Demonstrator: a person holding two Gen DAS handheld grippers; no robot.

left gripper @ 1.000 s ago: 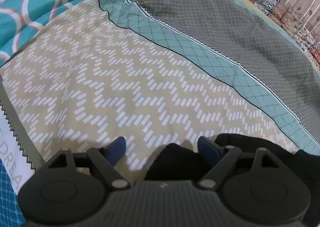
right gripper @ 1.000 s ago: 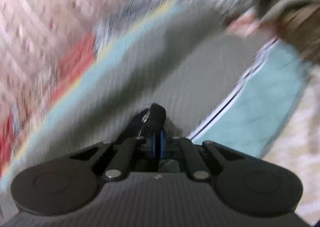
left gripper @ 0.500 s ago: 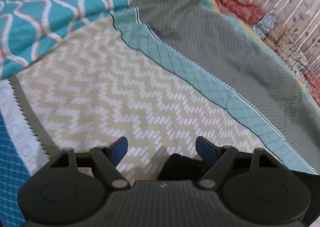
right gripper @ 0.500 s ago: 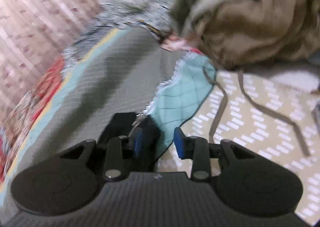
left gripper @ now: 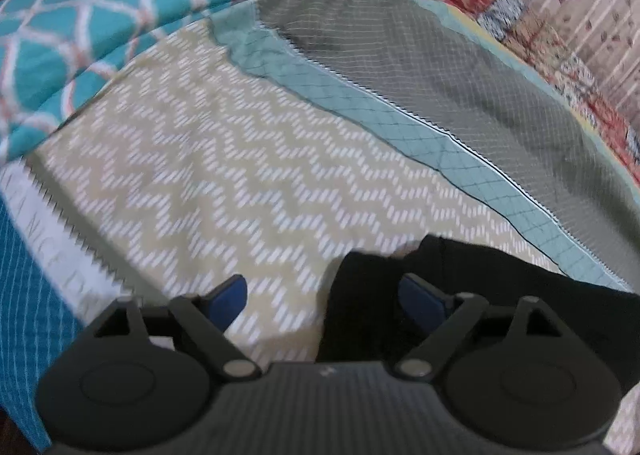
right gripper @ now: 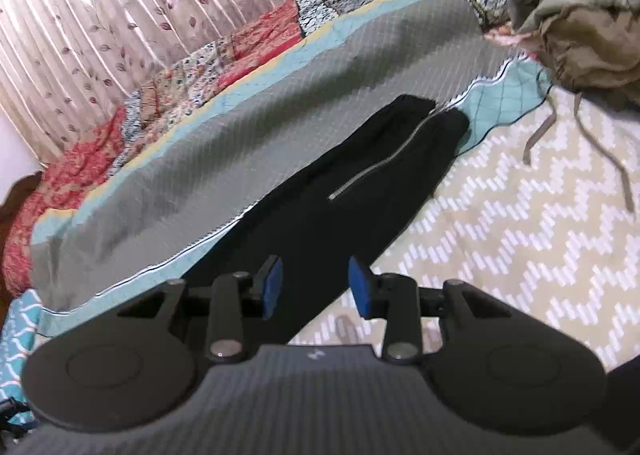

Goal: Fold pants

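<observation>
Black pants (right gripper: 360, 183) lie stretched out long on the bed, crossing the grey and teal bands of the bedspread, with a silver zipper (right gripper: 384, 163) near the far end. My right gripper (right gripper: 315, 271) hangs over the near part of the pants, its jaws opening and the blue pads clear of the cloth. In the left wrist view the other end of the pants (left gripper: 500, 275) lies bunched at the lower right. My left gripper (left gripper: 320, 285) is above it, jaws opening wide; the cloth's edge sits under the right finger, not pinched.
The beige zigzag bedspread (left gripper: 240, 159) fills the middle. A teal patterned pillow (left gripper: 100, 15) lies at the far left. A heap of olive and tan clothes (right gripper: 580, 27) with loose drawstrings (right gripper: 600, 151) sits at the upper right. A patchwork quilt (right gripper: 200, 67) and curtain (right gripper: 120, 15) border the bed.
My right gripper has let go of the zipper end of the pants, opened and drawn back along them. The left gripper has lifted a little and its jaws stand wider.
</observation>
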